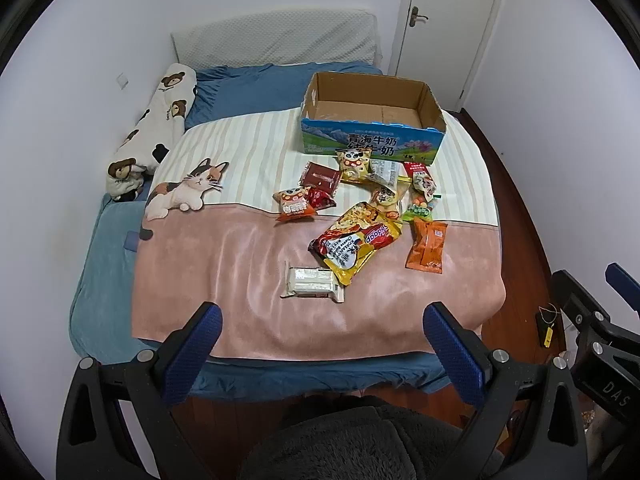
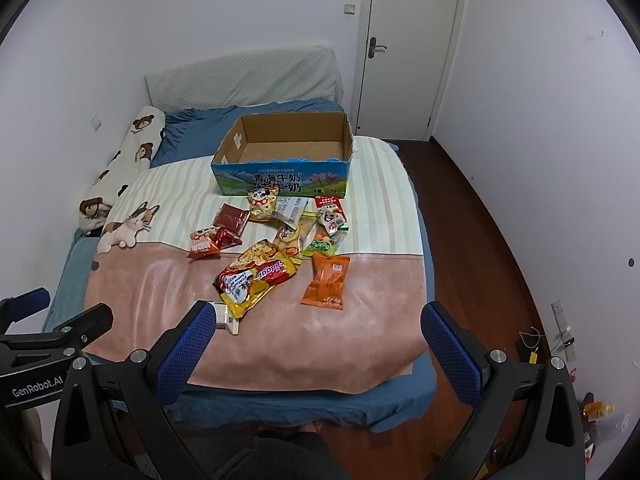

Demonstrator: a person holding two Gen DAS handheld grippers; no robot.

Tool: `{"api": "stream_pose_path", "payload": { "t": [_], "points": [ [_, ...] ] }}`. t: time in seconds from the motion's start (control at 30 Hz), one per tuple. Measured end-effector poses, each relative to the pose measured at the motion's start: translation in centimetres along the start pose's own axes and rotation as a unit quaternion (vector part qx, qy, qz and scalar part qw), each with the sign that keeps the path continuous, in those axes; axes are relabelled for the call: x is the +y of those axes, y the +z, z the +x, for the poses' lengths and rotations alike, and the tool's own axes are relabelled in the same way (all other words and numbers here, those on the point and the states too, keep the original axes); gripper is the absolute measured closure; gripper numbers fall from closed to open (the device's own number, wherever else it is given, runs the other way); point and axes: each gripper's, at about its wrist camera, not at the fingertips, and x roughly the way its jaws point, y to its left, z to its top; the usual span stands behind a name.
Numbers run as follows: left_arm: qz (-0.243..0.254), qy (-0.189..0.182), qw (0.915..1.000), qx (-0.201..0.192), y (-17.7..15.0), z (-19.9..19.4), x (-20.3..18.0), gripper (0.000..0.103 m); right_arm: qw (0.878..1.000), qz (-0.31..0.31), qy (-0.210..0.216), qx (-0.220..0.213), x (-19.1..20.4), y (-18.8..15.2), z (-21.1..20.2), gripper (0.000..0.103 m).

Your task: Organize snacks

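Observation:
Several snack packets lie scattered on the bed blanket (image 1: 240, 264). A white wafer packet (image 1: 312, 282) lies nearest, beside a big yellow-red noodle bag (image 1: 354, 240) and an orange packet (image 1: 427, 245). Smaller packets (image 1: 296, 202) lie in front of an empty open cardboard milk box (image 1: 372, 136). The box (image 2: 280, 168), the noodle bag (image 2: 256, 276) and the orange packet (image 2: 326, 282) show in the right wrist view too. My left gripper (image 1: 322, 344) and right gripper (image 2: 318, 344) are both open and empty, held over the bed's near edge.
A bear-print pillow (image 1: 160, 120) lies along the left wall. A grey headboard cushion (image 1: 276, 38) stands at the back. A closed door (image 2: 412, 48) is at the back right, with wooden floor (image 2: 472, 240) right of the bed.

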Motion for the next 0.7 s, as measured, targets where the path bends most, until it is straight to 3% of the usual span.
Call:
{"api": "stream_pose_path", "payload": {
  "t": [0.7],
  "points": [
    [-0.007, 0.0, 1.0, 0.005, -0.98, -0.26, 0.55, 0.0, 1.0, -0.004, 0.003, 0.009, -0.1, -0.34, 0.24, 0.0]
  ]
}}
